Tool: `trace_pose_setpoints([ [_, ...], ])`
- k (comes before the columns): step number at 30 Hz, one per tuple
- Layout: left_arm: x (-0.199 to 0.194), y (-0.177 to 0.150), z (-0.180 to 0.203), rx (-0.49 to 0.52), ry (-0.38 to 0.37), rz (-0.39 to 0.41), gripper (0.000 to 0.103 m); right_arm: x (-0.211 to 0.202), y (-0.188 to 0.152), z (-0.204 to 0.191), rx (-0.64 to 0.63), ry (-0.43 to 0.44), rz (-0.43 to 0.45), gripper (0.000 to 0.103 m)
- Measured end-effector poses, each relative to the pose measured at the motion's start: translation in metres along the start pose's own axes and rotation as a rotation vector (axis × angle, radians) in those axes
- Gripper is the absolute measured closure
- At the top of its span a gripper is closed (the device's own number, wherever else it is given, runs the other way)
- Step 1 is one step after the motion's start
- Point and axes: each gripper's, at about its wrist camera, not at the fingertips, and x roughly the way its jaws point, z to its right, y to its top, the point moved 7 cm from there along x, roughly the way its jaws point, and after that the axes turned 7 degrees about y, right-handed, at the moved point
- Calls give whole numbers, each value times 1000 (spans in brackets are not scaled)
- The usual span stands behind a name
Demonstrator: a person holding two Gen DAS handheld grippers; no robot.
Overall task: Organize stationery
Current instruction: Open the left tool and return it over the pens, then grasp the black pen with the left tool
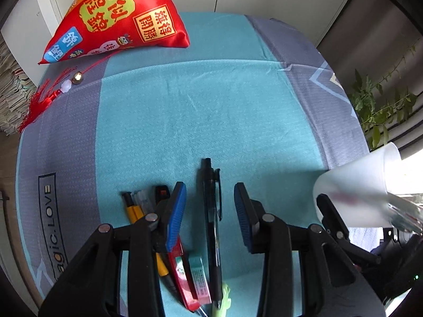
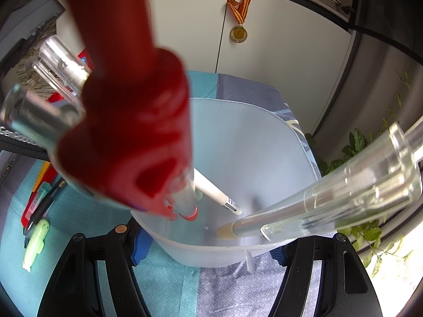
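Left wrist view first: our left claw [image 1: 208,211] points down at the teal-and-grey cloth [image 1: 211,105], its blue pads spread with a black pen [image 1: 211,211] lying lengthwise in the gap, neither pad touching it. Just left of that pen we see a small heap of stationery: a red flat item [image 1: 182,272], a teal eraser [image 1: 201,277], a yellow pencil-like piece [image 1: 133,211] and, at the bottom edge, a pale green highlighter [image 1: 224,301]. A red cushion [image 1: 119,15] with a tassel sits at the far left corner of the cloth. Off to the right, a translucent cup [image 1: 357,185] shows tilted, blurred at its base.

Over to the right wrist view: our right claw [image 2: 208,248] is pinching that translucent cup [image 2: 238,158] by its near wall, blue pads pressed on either side. Inside it we spot a white pen [image 2: 219,192], a clear-barrelled pen [image 2: 330,206] leaning out to the right, a red-tipped clear pen [image 2: 185,206], and a big blurred red piece [image 2: 127,105] close to the lens; what that one is we cannot tell. More clear pen caps [image 2: 60,60] stick up at the left. Beyond the cup's left side, the black pen [image 2: 45,203] and green highlighter [image 2: 35,243] lie on the cloth. A medal [image 2: 238,33] hangs on the white cupboard behind.
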Motion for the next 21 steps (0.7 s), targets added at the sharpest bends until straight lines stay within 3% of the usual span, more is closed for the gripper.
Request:
trace_pose_setpoints([
  [18,13,9,6,13,29,-8,69,0,0,0,0,0,0,32],
  [20,13,9,7,13,31,-5,70,0,0,0,-1,-1,0,32],
  [21,13,9,6,18,38,4,75,0,0,0,-1,-1,0,32],
])
